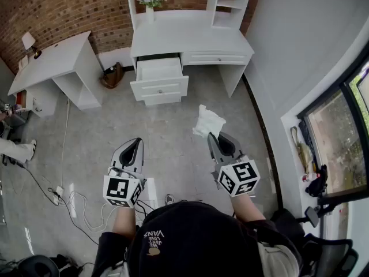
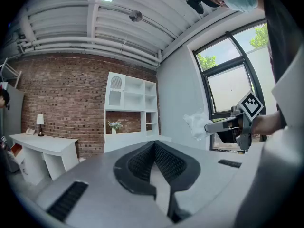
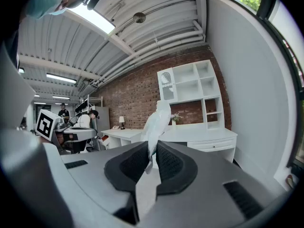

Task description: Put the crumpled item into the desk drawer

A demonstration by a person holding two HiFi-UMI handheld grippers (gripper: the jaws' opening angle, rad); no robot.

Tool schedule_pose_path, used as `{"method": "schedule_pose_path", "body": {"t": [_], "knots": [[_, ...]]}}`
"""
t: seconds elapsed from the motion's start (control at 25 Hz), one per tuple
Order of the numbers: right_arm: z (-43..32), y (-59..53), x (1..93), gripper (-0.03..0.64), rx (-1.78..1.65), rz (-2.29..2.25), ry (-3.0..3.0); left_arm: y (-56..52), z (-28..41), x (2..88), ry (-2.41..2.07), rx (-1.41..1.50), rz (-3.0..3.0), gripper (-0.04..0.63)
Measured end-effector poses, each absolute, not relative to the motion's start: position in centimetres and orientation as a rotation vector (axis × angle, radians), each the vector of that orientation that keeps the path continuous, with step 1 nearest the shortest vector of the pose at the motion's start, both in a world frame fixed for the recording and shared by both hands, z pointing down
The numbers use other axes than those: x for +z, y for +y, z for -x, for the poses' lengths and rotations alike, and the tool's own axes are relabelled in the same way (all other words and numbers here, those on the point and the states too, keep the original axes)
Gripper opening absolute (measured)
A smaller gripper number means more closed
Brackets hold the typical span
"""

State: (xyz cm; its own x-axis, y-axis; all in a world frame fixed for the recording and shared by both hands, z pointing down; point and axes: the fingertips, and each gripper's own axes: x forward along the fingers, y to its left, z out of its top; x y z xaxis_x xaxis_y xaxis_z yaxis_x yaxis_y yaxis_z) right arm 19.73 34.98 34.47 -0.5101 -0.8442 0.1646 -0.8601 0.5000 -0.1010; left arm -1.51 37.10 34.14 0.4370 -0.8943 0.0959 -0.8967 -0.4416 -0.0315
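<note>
A crumpled white paper item [image 1: 207,122] sticks out of my right gripper [image 1: 214,137], whose jaws are shut on it; in the right gripper view the crumpled paper [image 3: 156,127] rises between the dark pads. My left gripper [image 1: 137,144] is held beside it at the left, jaws together with nothing between them, and its own view shows the left gripper [image 2: 153,148] shut, with the right gripper [image 2: 209,126] and the paper [image 2: 195,125] off to the right. The white desk [image 1: 190,39] stands ahead with its left drawer [image 1: 158,77] pulled open. Both grippers hang above the floor, well short of the desk.
A second white desk [image 1: 52,68] stands at the far left with a brown bag [image 1: 112,75] between the two. Cables and a power strip [image 1: 59,192] lie on the floor at my left. A window wall [image 1: 328,137] runs along the right. A vase of flowers [image 1: 151,4] sits on the desk.
</note>
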Motion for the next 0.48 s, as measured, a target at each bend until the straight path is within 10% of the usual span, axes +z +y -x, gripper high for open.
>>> {"method": "schedule_pose_path", "body": {"t": [0.48], "knots": [[-18.0, 34.9, 34.6, 0.037, 0.262, -1.541, -2.657, 37.3, 3.1, 35.0, -1.628, 0.156, -2.648, 0.006]]}}
